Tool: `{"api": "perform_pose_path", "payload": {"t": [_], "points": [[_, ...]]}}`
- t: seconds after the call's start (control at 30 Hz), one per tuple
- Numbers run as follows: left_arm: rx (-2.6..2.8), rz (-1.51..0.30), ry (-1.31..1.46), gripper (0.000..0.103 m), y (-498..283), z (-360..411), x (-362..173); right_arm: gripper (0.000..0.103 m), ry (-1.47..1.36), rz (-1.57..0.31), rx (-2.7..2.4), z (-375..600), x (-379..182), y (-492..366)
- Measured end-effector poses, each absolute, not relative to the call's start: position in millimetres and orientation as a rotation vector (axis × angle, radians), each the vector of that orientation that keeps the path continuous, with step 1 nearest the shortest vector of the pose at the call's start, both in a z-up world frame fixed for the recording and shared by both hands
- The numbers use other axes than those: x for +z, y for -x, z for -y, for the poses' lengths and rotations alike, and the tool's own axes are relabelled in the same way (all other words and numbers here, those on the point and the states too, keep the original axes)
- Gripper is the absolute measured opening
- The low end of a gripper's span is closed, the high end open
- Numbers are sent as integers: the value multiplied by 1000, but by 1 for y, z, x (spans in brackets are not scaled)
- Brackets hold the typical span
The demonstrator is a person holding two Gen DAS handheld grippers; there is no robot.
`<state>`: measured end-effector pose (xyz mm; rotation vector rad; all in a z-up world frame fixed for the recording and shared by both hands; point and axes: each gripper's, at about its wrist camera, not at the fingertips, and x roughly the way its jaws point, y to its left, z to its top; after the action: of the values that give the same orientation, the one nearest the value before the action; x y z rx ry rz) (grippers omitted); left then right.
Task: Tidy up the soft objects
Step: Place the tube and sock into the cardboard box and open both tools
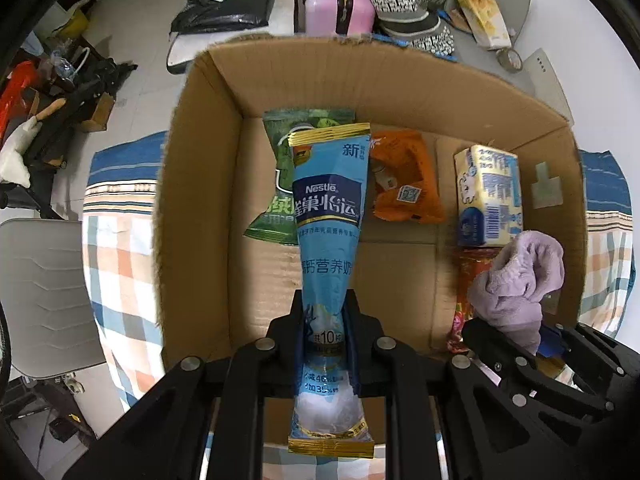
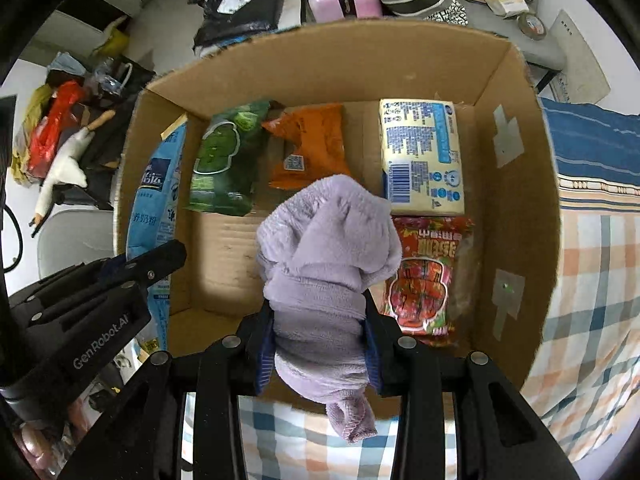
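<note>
My left gripper point(image 1: 325, 320) is shut on a blue Nestle milk-powder pouch point(image 1: 330, 216) and holds it above the open cardboard box point(image 1: 200, 200). My right gripper point(image 2: 320, 320) is shut on a rolled purple fleece cloth point(image 2: 328, 256) over the box's point(image 2: 516, 216) near middle. On the box floor lie a green packet point(image 2: 224, 164), an orange packet point(image 2: 312, 148), a yellow tissue pack point(image 2: 422, 156) and a red snack packet point(image 2: 424, 276). The left gripper and pouch point(image 2: 154, 196) show at the left of the right wrist view; the cloth point(image 1: 520, 280) shows at the right of the left wrist view.
The box rests on a checked bedsheet point(image 2: 592, 280). Beyond it stand a pink suitcase point(image 1: 340, 4), a black bag point(image 1: 224, 0), hats and clutter point(image 1: 412, 8) on the floor. A grey chair point(image 1: 44, 292) is at the left.
</note>
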<state>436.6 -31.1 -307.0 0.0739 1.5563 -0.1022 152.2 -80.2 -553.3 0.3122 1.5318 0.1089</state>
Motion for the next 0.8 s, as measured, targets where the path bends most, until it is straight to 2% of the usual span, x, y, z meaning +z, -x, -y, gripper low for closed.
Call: {"api": "perform_pose_path", "payload": {"t": [0.2,0.4,0.53,0.6,0.67,0.73,0.8], "points": [[-103,-1584,-65,15,-438,29,-322,39,-309,-1557,97,77,-573,-165],[-85,-1601,-65,21,-438,30,-326,41,-308,-1571,98,75,-588,-172],[-59,-1599,-92,25,-439,31,-327,46,-296,-1596,93,74,-597,-175],[-53,-1598,-73,33,-439,29,-326,53,-276,-1595,86,71,-598,-174],[-51,-1591,-62,35,-439,28,-323,58,-264,-1593,85,70,-598,-174],[-51,-1580,-47,45,-437,26,-318,63,-256,-1594,83,69,-598,-173],[-50,-1567,-32,65,-437,22,-314,66,-240,-1590,69,69,-598,-173]]}}
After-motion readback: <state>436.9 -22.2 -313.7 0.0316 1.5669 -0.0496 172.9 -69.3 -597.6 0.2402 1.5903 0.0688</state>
